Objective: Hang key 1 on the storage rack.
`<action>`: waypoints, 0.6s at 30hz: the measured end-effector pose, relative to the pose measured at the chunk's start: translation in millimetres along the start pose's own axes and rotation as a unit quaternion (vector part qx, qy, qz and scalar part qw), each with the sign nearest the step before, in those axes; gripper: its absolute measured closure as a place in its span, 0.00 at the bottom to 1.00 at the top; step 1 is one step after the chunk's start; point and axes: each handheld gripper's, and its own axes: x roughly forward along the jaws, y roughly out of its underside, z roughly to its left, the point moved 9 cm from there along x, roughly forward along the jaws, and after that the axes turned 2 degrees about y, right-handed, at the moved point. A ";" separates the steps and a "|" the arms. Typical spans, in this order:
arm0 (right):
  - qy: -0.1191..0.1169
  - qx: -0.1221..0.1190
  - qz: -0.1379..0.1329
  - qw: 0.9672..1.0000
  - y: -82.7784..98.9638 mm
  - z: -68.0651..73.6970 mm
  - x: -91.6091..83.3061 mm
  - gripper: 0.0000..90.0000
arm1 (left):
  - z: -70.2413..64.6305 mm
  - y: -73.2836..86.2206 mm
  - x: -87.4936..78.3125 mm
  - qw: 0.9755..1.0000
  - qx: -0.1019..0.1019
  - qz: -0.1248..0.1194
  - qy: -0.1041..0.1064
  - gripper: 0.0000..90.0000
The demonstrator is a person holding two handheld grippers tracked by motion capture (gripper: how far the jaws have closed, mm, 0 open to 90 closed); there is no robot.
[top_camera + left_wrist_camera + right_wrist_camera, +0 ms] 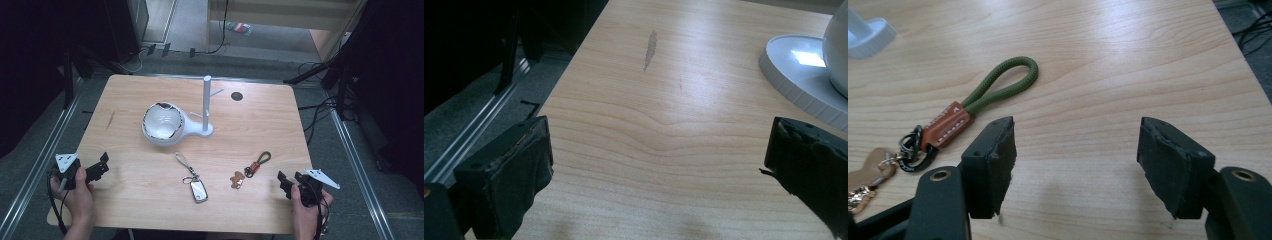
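So on the tabletop (pixel 150 195) we count one white bowl (pixel 162 123), one white stand (pixel 206 107) with a post and a couple of pegs, and two key things: a car key (pixel 198 190) on a grey strap, and a green loop keyring (pixel 257 163) with a tan leather tab and a little brown charm on its end. There's also one small dark disc (pixel 237 96) near the far edge. The bowl and stand sit together mid-table, touching or as good as; the two key things lie nearer us, well apart from each other. We've got two grippers, one per hand, both low at the near corners. The left gripper (pixel 98 168) sits at the near left edge with the hand (pixel 78 197) wrapped around it, jaws wide apart over bare wood, and the white base shows off to its right in its own view. The right gripper (pixel 285 182) is at the near right, pointing toward the keyring, jaws spread wide with nothing between them; in its own view the green loop (pixel 1000 85) lies just beyond its left jaw, not touching.
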 end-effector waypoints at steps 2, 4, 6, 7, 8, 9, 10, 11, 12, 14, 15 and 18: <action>0.000 -0.006 0.003 1.000 -0.2 1.1 -0.6 0.36 | -0.5 0.0 0.2 1.000 0.001 0.000 0.002 0.00; 0.011 -0.019 0.010 1.000 0.2 3.1 -3.0 0.37 | -1.1 -0.1 0.1 1.000 0.001 0.000 0.006 0.00; 0.003 -0.010 0.025 1.000 1.0 6.4 -7.7 0.38 | -1.1 -0.1 0.5 1.000 0.001 0.001 0.005 0.00; 0.005 -0.010 0.037 0.999 1.2 6.7 -10.6 0.39 | -1.1 -0.2 1.0 1.000 0.000 0.000 0.003 0.00; 0.005 -0.010 0.037 0.999 1.2 6.7 -10.6 0.39 | -0.8 -0.2 0.9 1.000 0.001 0.001 -0.001 0.00; 0.009 -0.012 0.043 0.999 0.6 7.0 -12.5 0.39 | -1.0 -0.1 0.8 1.000 0.003 0.001 -0.002 0.00; 0.013 -0.019 0.055 0.998 -1.2 8.4 -16.1 0.38 | -1.2 -0.1 0.8 1.000 0.003 0.000 -0.002 0.00; 0.013 -0.019 0.055 0.998 -1.2 8.4 -16.1 0.38 | -1.4 -0.1 0.8 1.000 0.003 0.001 -0.001 0.00; 0.014 -0.022 0.064 0.998 -1.6 9.9 -17.2 0.37 | -1.4 0.0 0.8 1.000 0.003 0.001 -0.001 0.00; 0.015 -0.024 0.085 0.996 -1.1 13.5 -18.0 0.35 | -1.1 0.0 0.8 1.000 0.000 0.001 0.000 0.00; 0.013 -0.029 0.098 0.995 -0.2 15.8 -17.8 0.34 | -1.3 0.0 0.6 1.000 -0.001 0.000 0.003 0.00; 0.023 -0.040 0.121 0.992 -0.8 20.5 -16.9 0.33 | -1.9 0.3 0.2 1.000 -0.002 0.001 0.006 0.00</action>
